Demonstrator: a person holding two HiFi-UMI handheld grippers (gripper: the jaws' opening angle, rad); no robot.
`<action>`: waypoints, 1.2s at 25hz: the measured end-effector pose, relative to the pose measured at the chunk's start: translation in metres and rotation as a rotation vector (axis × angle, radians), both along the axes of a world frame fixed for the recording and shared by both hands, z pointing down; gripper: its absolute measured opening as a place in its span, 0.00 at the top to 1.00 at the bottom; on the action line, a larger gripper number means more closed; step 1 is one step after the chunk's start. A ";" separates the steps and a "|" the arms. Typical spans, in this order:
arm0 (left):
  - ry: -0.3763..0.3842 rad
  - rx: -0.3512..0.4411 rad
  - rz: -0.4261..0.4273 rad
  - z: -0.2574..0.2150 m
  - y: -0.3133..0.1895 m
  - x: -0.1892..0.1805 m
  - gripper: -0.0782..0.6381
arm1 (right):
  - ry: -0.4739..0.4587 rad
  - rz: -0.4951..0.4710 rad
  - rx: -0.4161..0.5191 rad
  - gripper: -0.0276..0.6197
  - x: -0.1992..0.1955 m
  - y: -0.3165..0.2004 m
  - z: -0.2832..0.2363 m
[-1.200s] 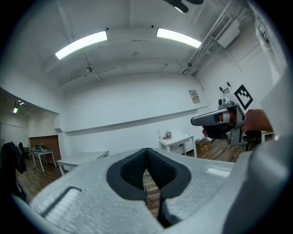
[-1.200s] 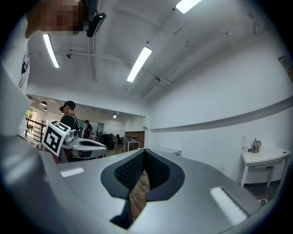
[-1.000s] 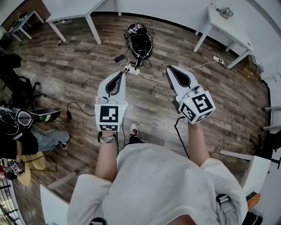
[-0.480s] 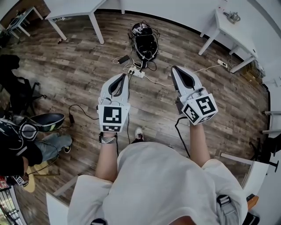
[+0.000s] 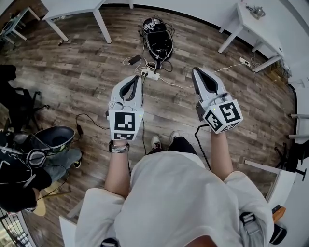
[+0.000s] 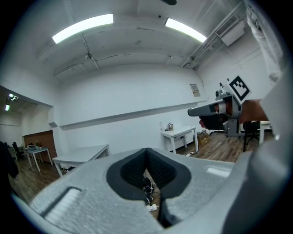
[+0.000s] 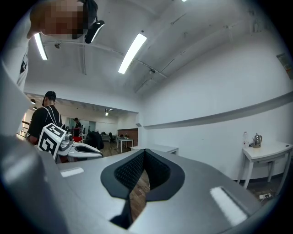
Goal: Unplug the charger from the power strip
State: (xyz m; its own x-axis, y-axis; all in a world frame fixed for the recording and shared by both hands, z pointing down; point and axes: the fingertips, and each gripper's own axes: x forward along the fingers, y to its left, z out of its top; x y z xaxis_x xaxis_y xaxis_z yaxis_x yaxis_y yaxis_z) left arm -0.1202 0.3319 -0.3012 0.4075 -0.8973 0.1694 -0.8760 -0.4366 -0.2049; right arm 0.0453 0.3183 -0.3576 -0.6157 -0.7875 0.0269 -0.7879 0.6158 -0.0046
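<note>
Head view looks down on a wood floor point(image 5: 72, 82). Above it, 2 claws are held apart: the left gripper point(image 5: 136, 78) and right gripper point(image 5: 196, 71), each with jaws pressed together on nothing. Beyond the left one sits a black bag point(image 5: 158, 41), then the white power strip point(image 5: 150, 75), plugs still seated, and a small dark charger point(image 5: 133, 60) just beside it.

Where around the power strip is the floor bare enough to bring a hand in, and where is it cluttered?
Bare wood floor lies left of the power strip, toward the left white table. Right of it only one white cable crosses the boards. Crowded: tangled cords between the strip and the black bag.
</note>
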 end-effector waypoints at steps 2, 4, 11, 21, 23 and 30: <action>0.007 -0.016 -0.002 0.006 -0.006 -0.001 0.89 | -0.001 0.003 -0.007 0.95 0.001 -0.006 0.004; 0.012 -0.030 -0.003 0.012 -0.011 0.000 0.89 | -0.008 0.000 -0.017 0.95 0.002 -0.013 0.008; 0.019 -0.059 -0.012 0.027 -0.036 0.010 0.89 | -0.024 -0.013 -0.024 0.96 0.011 -0.042 0.021; -0.004 -0.064 -0.074 0.036 -0.109 0.035 0.88 | 0.013 -0.064 -0.021 0.95 0.040 -0.119 0.032; 0.001 -0.069 -0.082 0.039 -0.129 0.039 0.89 | 0.018 -0.072 -0.018 0.95 0.042 -0.140 0.035; -0.001 -0.081 -0.111 0.042 -0.188 0.054 0.89 | 0.000 -0.095 -0.037 0.95 0.058 -0.200 0.040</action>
